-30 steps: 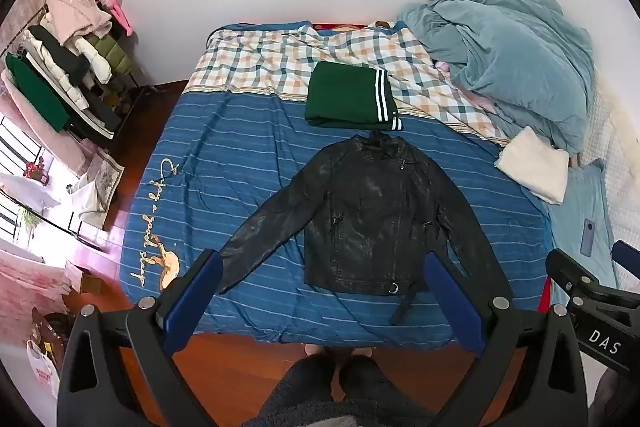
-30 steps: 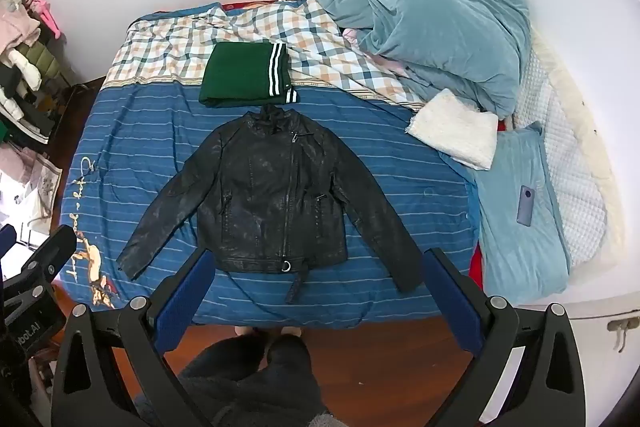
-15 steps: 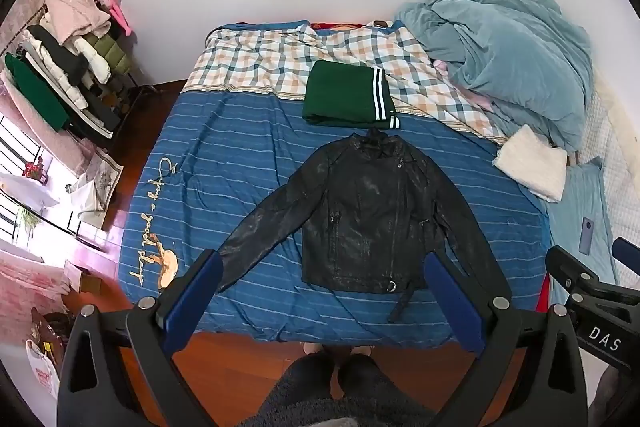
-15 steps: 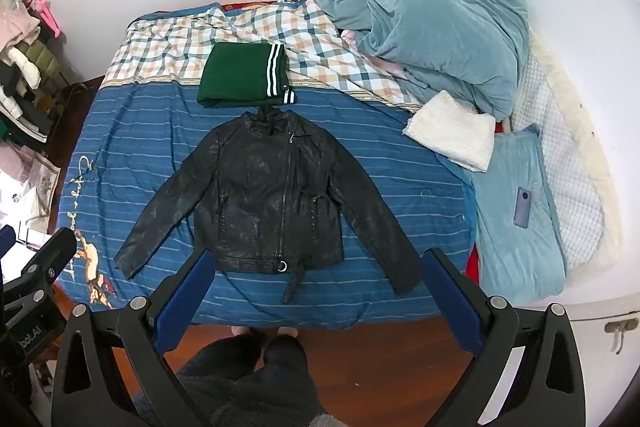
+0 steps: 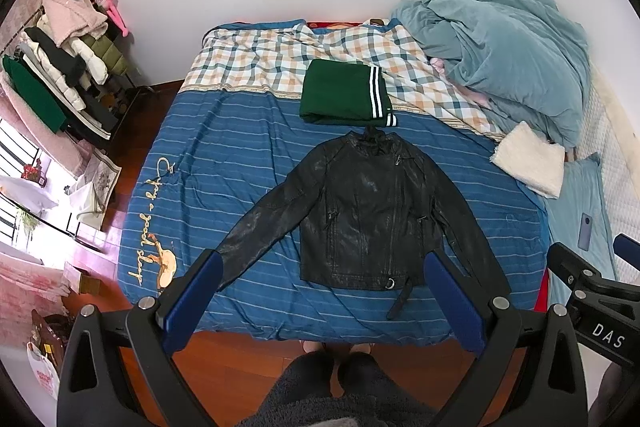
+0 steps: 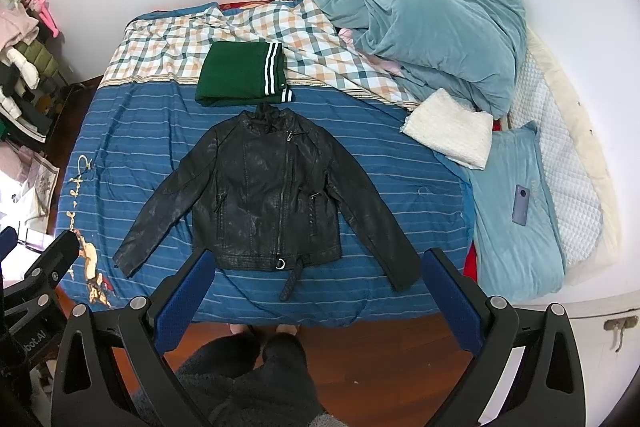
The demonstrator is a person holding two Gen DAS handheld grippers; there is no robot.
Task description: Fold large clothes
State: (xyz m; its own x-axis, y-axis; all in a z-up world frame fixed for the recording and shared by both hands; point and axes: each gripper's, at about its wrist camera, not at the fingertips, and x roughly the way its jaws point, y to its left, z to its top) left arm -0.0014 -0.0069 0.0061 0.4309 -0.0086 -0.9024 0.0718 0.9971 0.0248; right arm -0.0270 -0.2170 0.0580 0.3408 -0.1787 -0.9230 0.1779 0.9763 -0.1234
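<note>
A black leather jacket [image 5: 368, 211] lies flat, front up, on the blue striped bed cover [image 5: 224, 179], both sleeves spread outward; it also shows in the right wrist view [image 6: 272, 199]. A folded green garment with white stripes [image 5: 344, 93] lies just beyond its collar, also visible in the right wrist view [image 6: 242, 74]. My left gripper [image 5: 320, 299] is open and empty, held high above the bed's near edge. My right gripper [image 6: 316, 295] is open and empty, likewise high above the near edge. Neither touches the jacket.
A rumpled teal duvet [image 5: 504, 47] is heaped at the bed's far right. A folded white fleece [image 6: 450, 127] and a phone [image 6: 521, 205] on a light blue pillow lie right. A loaded clothes rack [image 5: 60, 59] stands left. The person's feet stand on the wooden floor [image 5: 248, 351].
Both grippers have drifted slightly, so the jacket sits a little higher and to the left in view. Nothing on the bed has moved.
</note>
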